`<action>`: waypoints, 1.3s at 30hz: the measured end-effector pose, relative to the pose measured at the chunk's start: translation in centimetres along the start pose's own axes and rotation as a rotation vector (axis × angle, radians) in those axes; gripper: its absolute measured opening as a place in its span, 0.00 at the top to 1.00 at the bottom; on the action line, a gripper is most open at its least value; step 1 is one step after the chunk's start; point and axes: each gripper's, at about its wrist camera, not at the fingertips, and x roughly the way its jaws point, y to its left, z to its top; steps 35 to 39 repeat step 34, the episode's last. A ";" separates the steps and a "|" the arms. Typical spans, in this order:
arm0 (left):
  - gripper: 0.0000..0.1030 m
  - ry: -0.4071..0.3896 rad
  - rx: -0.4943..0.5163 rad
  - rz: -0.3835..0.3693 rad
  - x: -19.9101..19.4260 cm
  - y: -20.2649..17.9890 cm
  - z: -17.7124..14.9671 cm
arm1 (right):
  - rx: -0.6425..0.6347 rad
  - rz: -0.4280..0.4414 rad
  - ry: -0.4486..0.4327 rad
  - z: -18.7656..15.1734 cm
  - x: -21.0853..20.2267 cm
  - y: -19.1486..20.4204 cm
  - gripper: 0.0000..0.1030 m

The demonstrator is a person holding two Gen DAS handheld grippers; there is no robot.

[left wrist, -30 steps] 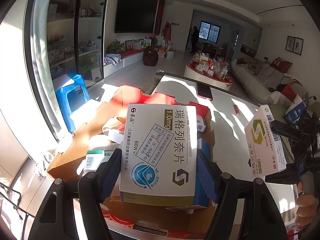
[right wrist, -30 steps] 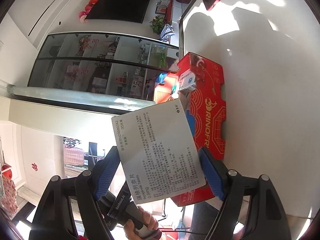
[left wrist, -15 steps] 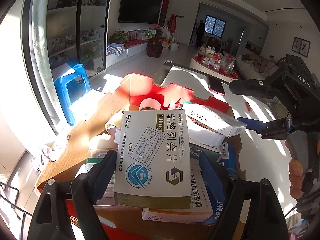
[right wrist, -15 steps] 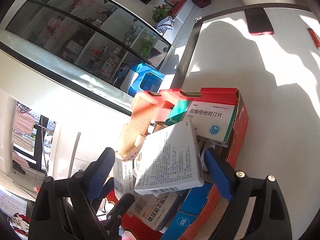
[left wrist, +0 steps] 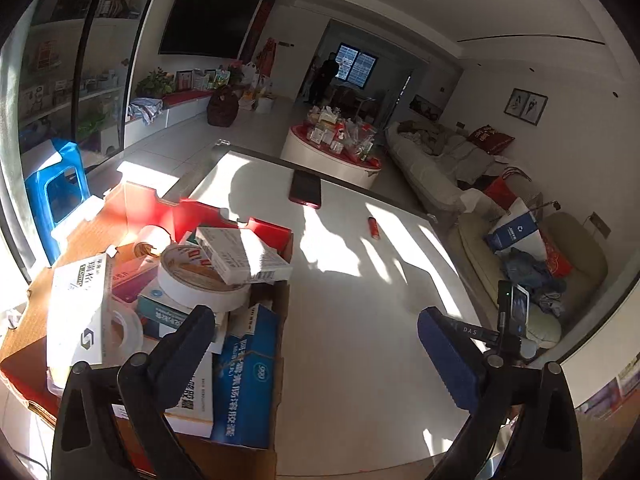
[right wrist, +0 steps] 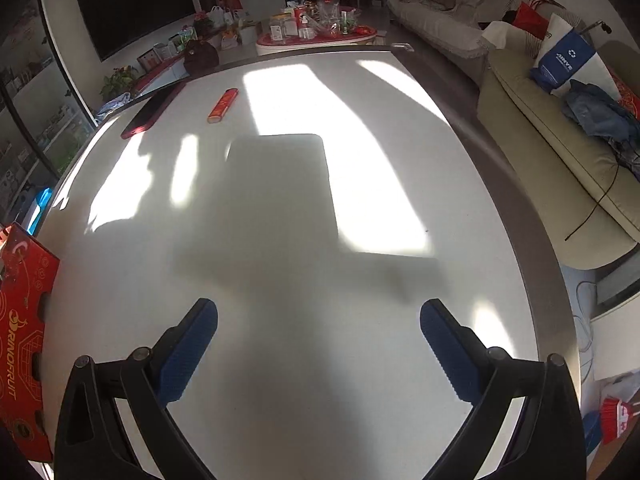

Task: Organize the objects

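One white counter (right wrist: 304,280). One red cardboard box (left wrist: 256,232) at the counter's left edge, packed with medicine cartons, two tape rolls (left wrist: 200,284) on top. One dark phone (left wrist: 306,188) and one small red tube (left wrist: 374,227) beyond the box. Left hand-held gripper (left wrist: 316,320) and right hand-held gripper (right wrist: 318,316): jaws just opened, spread wide, nothing between.

Red carton (right wrist: 24,320): cut off by the left frame edge in right wrist view; contents out of sight there. Blue box (left wrist: 246,376): lower end hidden behind carton wall. Print on the white medicine box (left wrist: 240,254) too small to read. Figure in far doorway (left wrist: 325,76) dark, indistinct.
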 end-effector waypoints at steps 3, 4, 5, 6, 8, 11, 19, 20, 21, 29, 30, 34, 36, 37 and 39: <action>0.00 0.069 0.018 -0.129 3.0 -4.3 0.2 | 0.046 -0.013 -0.024 0.3 1.0 -3.1 0.00; 0.00 0.095 0.003 -0.197 3.9 -5.3 0.3 | 0.040 -0.011 -0.039 0.7 1.2 -3.2 0.00; 0.00 0.121 -0.028 -0.273 4.9 -6.1 0.3 | 0.031 -0.015 -0.048 1.0 1.5 -3.3 0.00; 0.00 0.152 -0.070 -0.352 5.8 -6.6 0.4 | 0.014 -0.029 -0.058 1.4 1.8 -2.9 0.00; 0.00 0.205 -0.163 -0.490 7.6 -7.5 0.5 | -0.049 -0.094 -0.060 1.9 2.8 -1.7 0.00; 0.00 0.257 -0.285 -0.621 9.3 -8.1 0.9 | -0.083 -0.064 -0.060 3.2 3.8 -0.6 0.00; 0.00 0.301 -0.439 -0.818 9.8 -8.4 1.2 | -0.087 -0.059 -0.059 3.8 4.2 -0.4 0.00; 0.00 0.306 -0.436 -0.810 9.9 -8.6 1.2 | -0.087 -0.059 -0.059 3.8 4.2 -0.4 0.00; 0.00 0.317 -0.439 -0.804 10.2 -8.8 1.0 | -0.087 -0.059 -0.059 3.8 4.2 -0.4 0.00; 0.00 0.341 -0.439 -0.698 9.7 -9.3 -0.2 | -0.087 -0.059 -0.059 3.8 4.2 -0.4 0.00; 0.00 0.340 -0.425 -0.679 9.6 -9.3 -0.2 | -0.087 -0.059 -0.059 3.8 4.2 -0.4 0.00; 0.00 0.343 -0.359 -0.600 9.6 -10.1 -0.6 | -0.087 -0.059 -0.059 3.8 4.2 -0.4 0.00; 0.00 0.343 -0.359 -0.600 9.6 -10.1 -0.6 | -0.087 -0.059 -0.059 3.8 4.2 -0.4 0.00; 0.00 0.343 -0.359 -0.600 9.6 -10.1 -0.6 | -0.087 -0.059 -0.059 3.8 4.2 -0.4 0.00; 0.00 0.343 -0.359 -0.600 9.6 -10.1 -0.6 | -0.087 -0.059 -0.059 3.8 4.2 -0.4 0.00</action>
